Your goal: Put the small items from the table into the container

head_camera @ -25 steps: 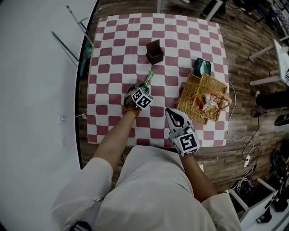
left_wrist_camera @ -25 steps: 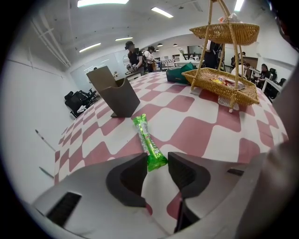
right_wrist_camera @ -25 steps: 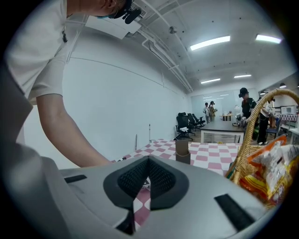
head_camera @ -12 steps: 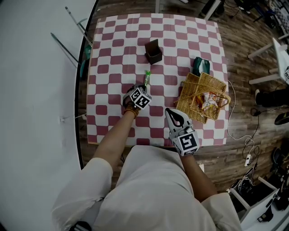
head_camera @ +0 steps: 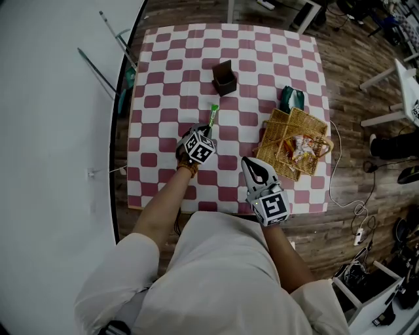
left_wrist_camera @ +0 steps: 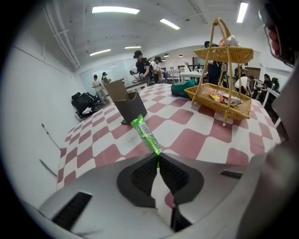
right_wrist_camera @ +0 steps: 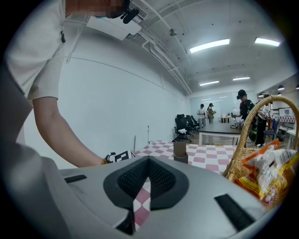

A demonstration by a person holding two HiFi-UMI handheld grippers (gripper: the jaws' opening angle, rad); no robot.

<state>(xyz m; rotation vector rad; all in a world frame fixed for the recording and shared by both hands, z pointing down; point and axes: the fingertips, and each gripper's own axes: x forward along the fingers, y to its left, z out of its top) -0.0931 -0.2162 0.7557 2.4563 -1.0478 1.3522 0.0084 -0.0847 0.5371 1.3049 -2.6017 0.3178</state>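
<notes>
Closing on the near end of the green stick (left_wrist_camera: pixel 145 133), the left tool (left_wrist_camera: pixel 158 163) carries it pointing straight ahead; basket (head_camera: pixel 270 134) lies rightward, nearer the right tool (right_wrist_camera: pixel 147 162), pressed together, empty.

Place: a large open-plan lab or office workspace.
Ceiling: long strip lights (left_wrist_camera: pixel 116 9) and exposed pipes (right_wrist_camera: pixel 161 56) run overhead.
Furniture: black office chairs (right_wrist_camera: pixel 182 125) stand by a plain white wall (right_wrist_camera: pixel 117 107); desks (right_wrist_camera: pixel 219 135) fill the far end.
People: several people (left_wrist_camera: pixel 141 65) stand among the desks.
Floor: wood planks (head_camera: pixel 353 59), with loose cables (head_camera: pixel 357 211) and a power strip (head_camera: pixel 359 232).
Setup: a checkered table (head_camera: pixel 183 39) stands beside the wall.
</notes>
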